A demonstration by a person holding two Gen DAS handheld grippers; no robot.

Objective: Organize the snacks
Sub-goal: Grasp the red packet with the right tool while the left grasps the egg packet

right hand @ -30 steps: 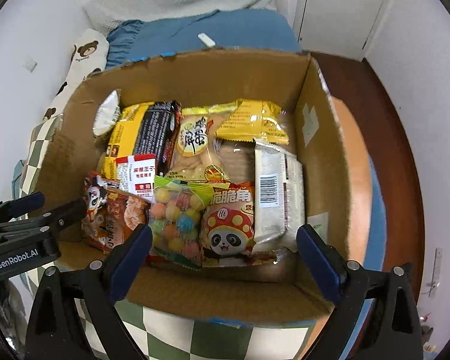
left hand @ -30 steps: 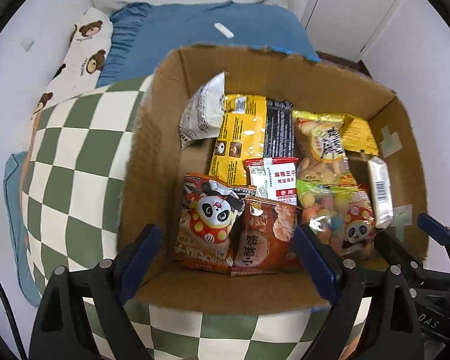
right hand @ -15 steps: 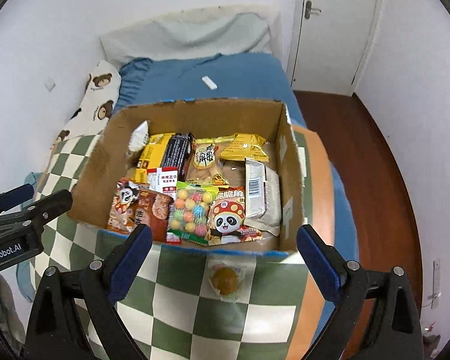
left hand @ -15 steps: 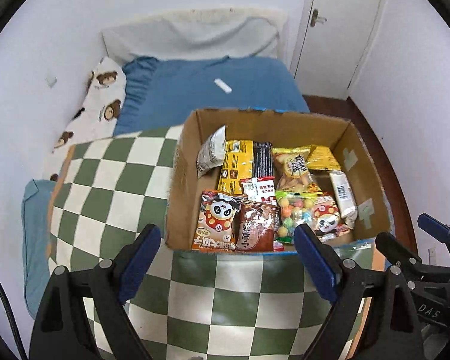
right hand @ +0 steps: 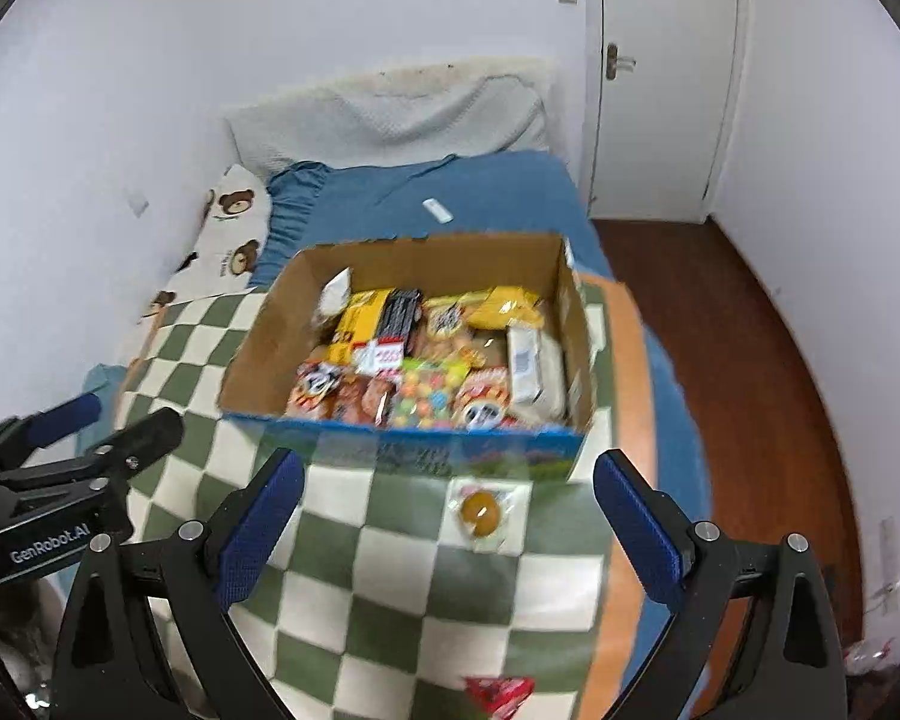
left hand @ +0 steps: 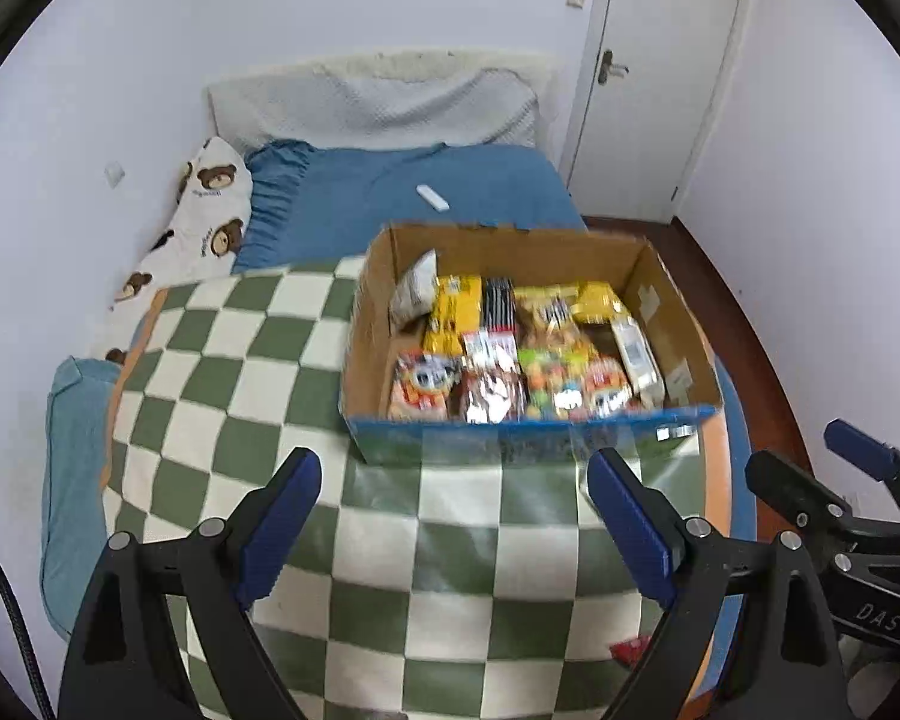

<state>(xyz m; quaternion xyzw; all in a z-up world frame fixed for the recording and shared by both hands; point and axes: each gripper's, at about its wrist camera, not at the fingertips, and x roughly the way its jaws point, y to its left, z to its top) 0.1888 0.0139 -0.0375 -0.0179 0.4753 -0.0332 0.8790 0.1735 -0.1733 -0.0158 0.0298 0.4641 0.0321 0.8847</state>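
A cardboard box (left hand: 672, 306) (right hand: 258, 330) full of colourful snack packets (left hand: 510, 360) (right hand: 426, 360) stands on a green-and-white checked blanket (left hand: 240, 372) (right hand: 402, 570) on the bed. My left gripper (left hand: 450, 510) is open and empty, well back from the box's near wall. My right gripper (right hand: 447, 516) is open and empty, also back from the box. A clear wrapped round yellow snack (right hand: 480, 513) lies on the blanket just in front of the box, between the right fingers. A red packet (right hand: 498, 690) (left hand: 630, 648) lies nearer on the blanket.
A blue sheet (left hand: 390, 192), a bear-print pillow (left hand: 210, 210) and a grey pillow (left hand: 378, 108) lie behind the box. A small white object (left hand: 432, 198) rests on the sheet. A white door (left hand: 660, 72) and wooden floor (right hand: 750, 360) are to the right.
Both grippers have pulled back and up from over the box, staying open. The box now looks smaller and farther; the round yellow snack and the red packet have come into view.
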